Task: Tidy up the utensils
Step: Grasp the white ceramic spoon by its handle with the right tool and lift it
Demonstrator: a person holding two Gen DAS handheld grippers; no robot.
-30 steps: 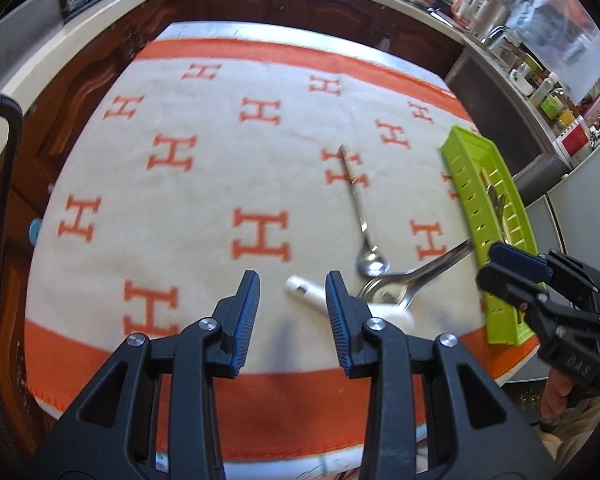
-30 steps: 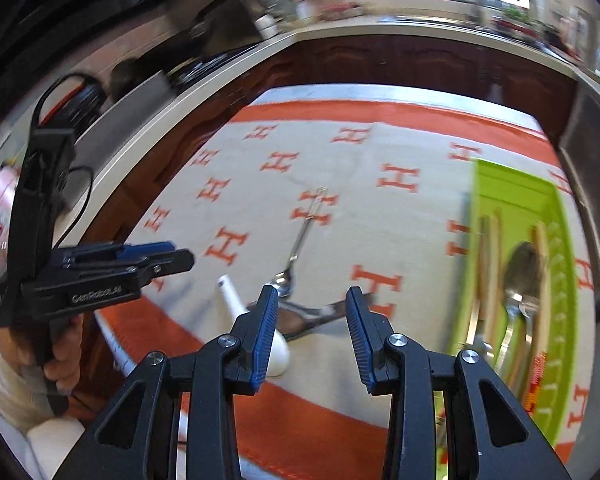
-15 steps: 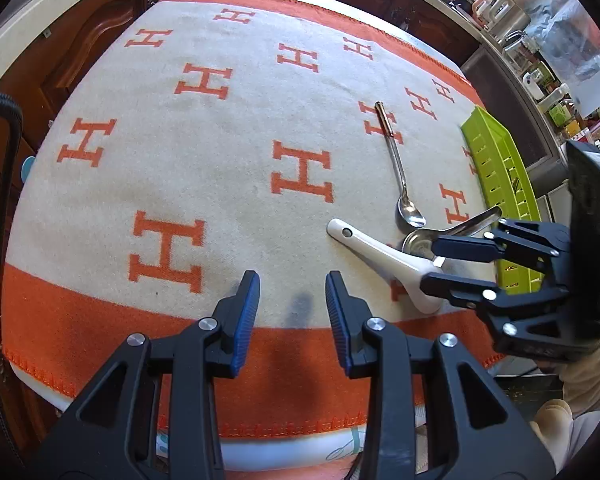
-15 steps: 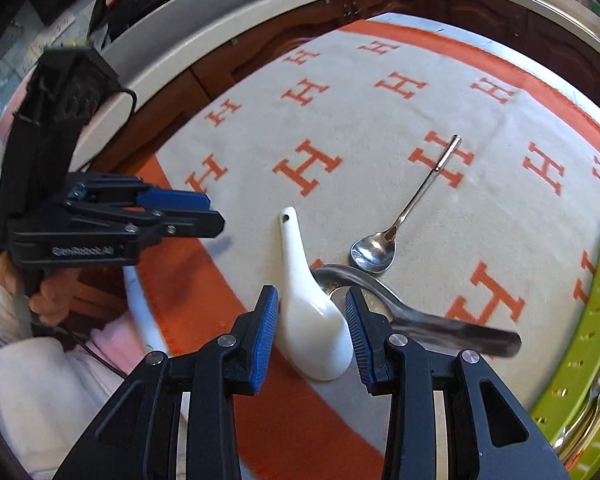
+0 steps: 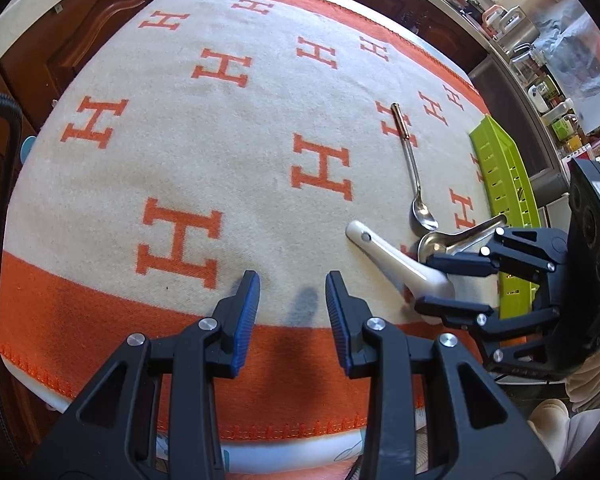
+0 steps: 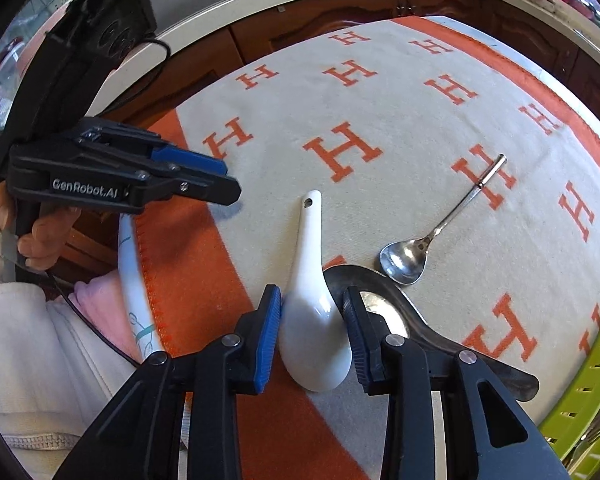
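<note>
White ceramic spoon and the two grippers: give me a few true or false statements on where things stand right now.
1. The right gripper straddles the bowl of the white ceramic spoon, its jaws closing. True.
2. The left gripper holds the small metal spoon. False: nothing is between its jaws, only blanket below.
3. The large metal spoon lies in the green tray. False: it lies on the blanket beside the ceramic spoon.
4. The small metal spoon lies on the blanket, ungripped. True.
</note>
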